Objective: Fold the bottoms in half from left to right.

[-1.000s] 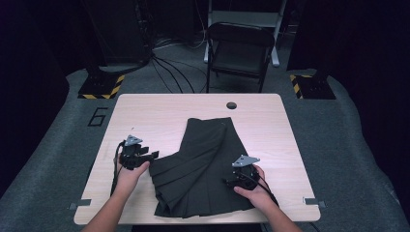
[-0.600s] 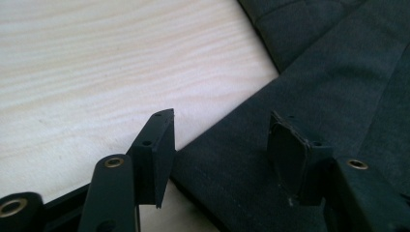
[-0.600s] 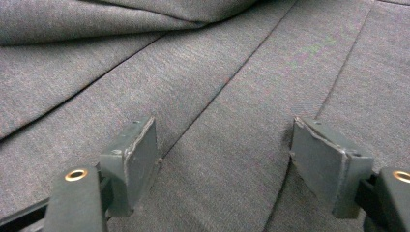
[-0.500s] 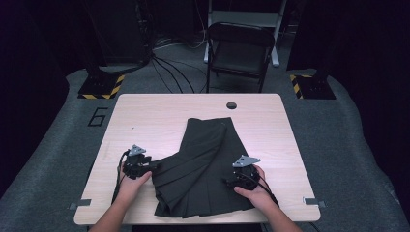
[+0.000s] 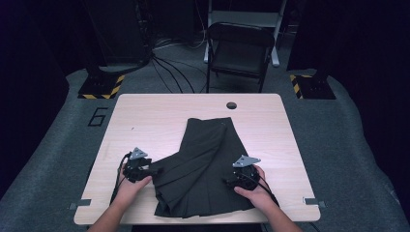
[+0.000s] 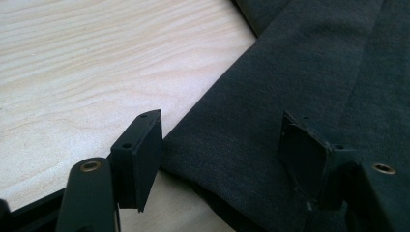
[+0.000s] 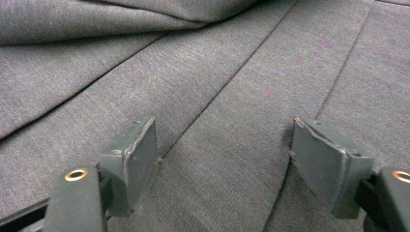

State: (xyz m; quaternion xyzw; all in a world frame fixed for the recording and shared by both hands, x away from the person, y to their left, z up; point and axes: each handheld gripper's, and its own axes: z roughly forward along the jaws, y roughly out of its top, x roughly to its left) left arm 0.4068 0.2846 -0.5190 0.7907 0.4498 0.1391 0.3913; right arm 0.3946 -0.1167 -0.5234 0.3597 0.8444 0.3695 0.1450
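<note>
From above we see a dark grey pleated fabric skirt (image 5: 203, 169) lying flat on the pale wooden counter (image 5: 145, 121), the left tongs (image 5: 157, 170) at its left edge and the right tongs (image 5: 226, 182) over its right part. Up close, the left tongs (image 6: 220, 154) have just been opening and straddle the hem, released; the right tongs (image 7: 225, 159) stand spread over pleats, gripping nothing.
</note>
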